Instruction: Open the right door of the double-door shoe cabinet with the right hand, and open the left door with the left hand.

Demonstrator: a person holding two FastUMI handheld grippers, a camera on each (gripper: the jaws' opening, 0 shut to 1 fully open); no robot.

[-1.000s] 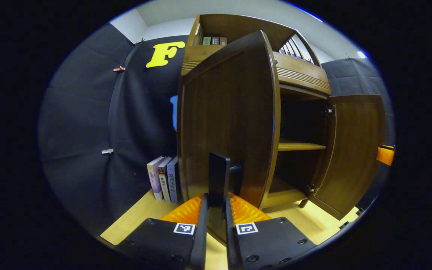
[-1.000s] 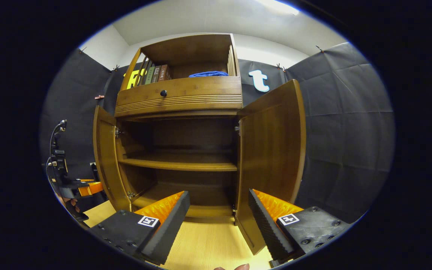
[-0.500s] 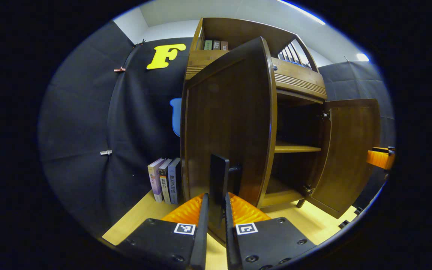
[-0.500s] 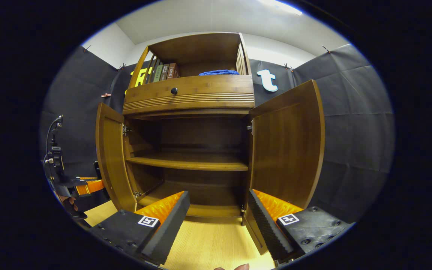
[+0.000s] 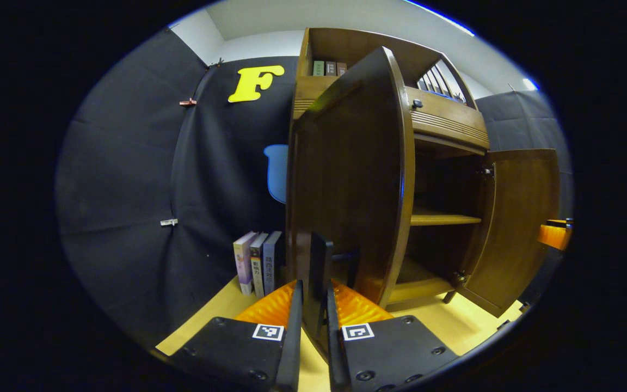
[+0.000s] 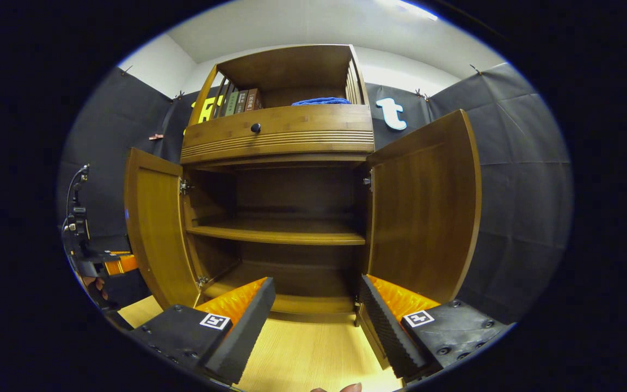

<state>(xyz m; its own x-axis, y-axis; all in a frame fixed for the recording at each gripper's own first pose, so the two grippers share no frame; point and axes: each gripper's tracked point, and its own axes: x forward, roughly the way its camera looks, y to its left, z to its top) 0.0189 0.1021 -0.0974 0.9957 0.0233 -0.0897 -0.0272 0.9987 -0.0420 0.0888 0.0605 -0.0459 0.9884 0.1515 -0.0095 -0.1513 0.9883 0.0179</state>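
The left gripper (image 5: 311, 305) pinches the handle (image 5: 320, 261) of the left door (image 5: 346, 179), swung wide. The right gripper (image 6: 316, 310) is spread, holding nothing, before the open right door (image 6: 425, 212). Both steps look nearly complete; next, release the handle.

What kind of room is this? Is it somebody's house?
Probably not a real house: it looks like a recording booth set up like a home. Black cloth walls hang behind a wooden shoe cabinet, a few books stand beside it, and each hand holds a tool.
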